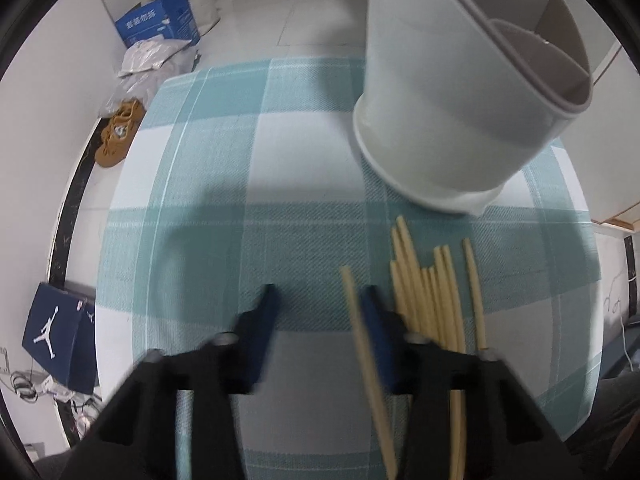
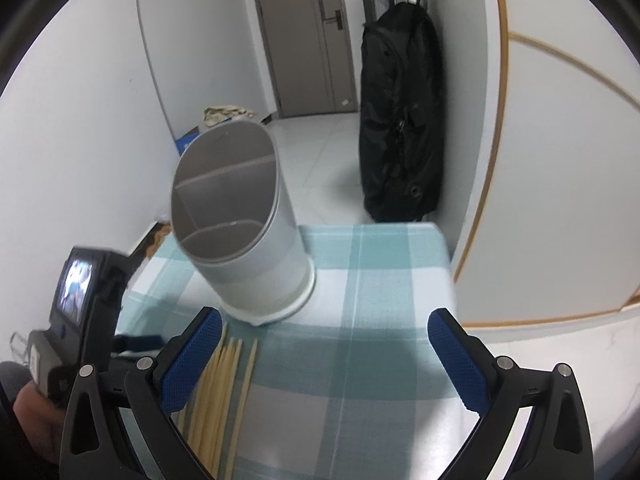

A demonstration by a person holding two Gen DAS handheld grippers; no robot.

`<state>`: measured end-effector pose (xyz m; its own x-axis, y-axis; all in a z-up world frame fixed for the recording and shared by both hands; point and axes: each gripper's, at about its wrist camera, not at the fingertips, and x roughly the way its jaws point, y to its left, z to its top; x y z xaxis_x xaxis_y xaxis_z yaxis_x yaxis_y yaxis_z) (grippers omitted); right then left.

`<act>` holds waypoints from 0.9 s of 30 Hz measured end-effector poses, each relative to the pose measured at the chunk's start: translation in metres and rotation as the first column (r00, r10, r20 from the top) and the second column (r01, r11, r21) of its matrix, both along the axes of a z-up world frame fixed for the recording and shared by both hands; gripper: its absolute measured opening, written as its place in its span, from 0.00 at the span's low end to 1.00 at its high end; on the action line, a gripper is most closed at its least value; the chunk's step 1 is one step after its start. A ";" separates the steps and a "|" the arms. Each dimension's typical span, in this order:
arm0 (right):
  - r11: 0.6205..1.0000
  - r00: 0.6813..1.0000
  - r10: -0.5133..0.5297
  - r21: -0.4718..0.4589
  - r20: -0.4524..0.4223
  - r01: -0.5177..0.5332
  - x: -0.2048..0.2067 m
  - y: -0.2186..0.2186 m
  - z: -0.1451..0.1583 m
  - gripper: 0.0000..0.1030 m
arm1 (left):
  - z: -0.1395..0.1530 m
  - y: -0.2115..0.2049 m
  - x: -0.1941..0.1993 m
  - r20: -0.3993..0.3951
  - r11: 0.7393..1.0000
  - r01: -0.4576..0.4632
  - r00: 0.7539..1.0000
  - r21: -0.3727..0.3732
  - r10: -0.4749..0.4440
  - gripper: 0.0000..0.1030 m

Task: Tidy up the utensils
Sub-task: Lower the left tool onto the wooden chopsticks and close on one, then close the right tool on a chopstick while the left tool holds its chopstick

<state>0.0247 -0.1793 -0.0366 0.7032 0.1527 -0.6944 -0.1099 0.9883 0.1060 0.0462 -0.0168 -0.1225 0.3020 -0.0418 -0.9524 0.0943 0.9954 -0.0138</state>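
Observation:
A pale grey utensil holder point(image 1: 448, 80) with inner dividers stands on the teal checked tablecloth point(image 1: 240, 160); it also shows in the right wrist view point(image 2: 248, 232). Several light wooden chopsticks point(image 1: 432, 288) lie in a loose bundle just in front of it, also in the right wrist view point(image 2: 218, 392). My left gripper point(image 1: 320, 300) is open low over the cloth; one chopstick point(image 1: 362, 344) lies against the inner face of its right finger. My right gripper point(image 2: 326, 340) is open and empty, with the bundle beside its left finger.
The table's right edge point(image 2: 448, 264) is close to a white wall. A black bag point(image 2: 400, 120) stands beyond the far edge. Boxes point(image 1: 160, 20), plastic bags and tan shoes point(image 1: 120, 132) lie on the floor to the left. The left hand-held unit point(image 2: 80, 292) shows at left.

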 end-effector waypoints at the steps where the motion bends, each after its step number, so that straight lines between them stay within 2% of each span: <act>1: 1.000 1.000 0.006 0.008 -0.012 -0.006 0.000 0.000 -0.002 1.00 | 0.000 -0.001 0.000 0.005 1.000 0.005 1.000 -0.001 -0.005 0.16; 3: 0.999 0.999 0.022 0.027 -0.040 -0.021 0.002 0.000 -0.007 0.99 | 0.001 -0.003 0.000 0.018 1.000 0.014 1.000 -0.004 -0.014 0.04; 8: 0.997 0.993 0.059 0.063 -0.100 -0.053 0.004 0.005 -0.020 0.92 | 0.002 0.000 -0.002 0.030 0.999 0.018 0.999 -0.027 -0.017 0.02; 10: 0.995 0.988 0.074 0.078 -0.135 -0.064 0.005 0.007 -0.027 0.86 | 0.002 0.004 -0.001 0.028 0.998 0.007 1.000 -0.055 -0.006 0.01; 11: 0.994 0.986 0.077 0.082 -0.148 -0.066 0.005 0.008 -0.030 0.80 | 0.002 0.007 0.003 0.029 0.998 -0.001 1.000 -0.064 0.003 0.01; 17: 0.992 0.973 0.089 0.108 -0.215 -0.067 0.009 0.013 -0.045 0.71 | 0.021 0.017 0.004 0.096 0.991 -0.029 0.995 -0.134 0.042 0.00; 19: 0.993 0.970 0.093 0.092 -0.225 -0.073 0.008 0.017 -0.049 0.68 | 0.033 0.019 -0.002 0.133 0.985 -0.024 0.990 -0.171 0.047 0.00; 21: 0.993 0.964 0.105 0.077 -0.245 -0.089 0.009 0.023 -0.055 0.58 | 0.042 0.022 -0.006 0.163 0.979 -0.021 0.985 -0.203 0.055 0.00; 24: 0.991 0.950 0.124 0.074 -0.288 -0.107 0.015 0.031 -0.066 0.53 | 0.052 0.032 -0.008 0.190 0.963 -0.032 0.978 -0.267 0.085 0.00; 26: 0.990 0.939 0.142 0.067 -0.314 -0.127 0.019 0.037 -0.070 0.43 | 0.058 0.043 -0.006 0.216 0.950 -0.041 0.970 -0.309 0.112 0.00; 27: 0.989 0.935 0.149 0.062 -0.323 -0.136 0.021 0.041 -0.071 0.41 | 0.062 0.046 -0.007 0.229 0.944 -0.045 0.965 -0.325 0.124 0.00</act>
<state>0.0457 -0.1385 -0.1081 0.4087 0.2652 -0.8733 -0.2022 0.9594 0.1968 0.0390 0.0292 -0.0605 0.5378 -0.2914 -0.7911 0.0501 0.9477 -0.3151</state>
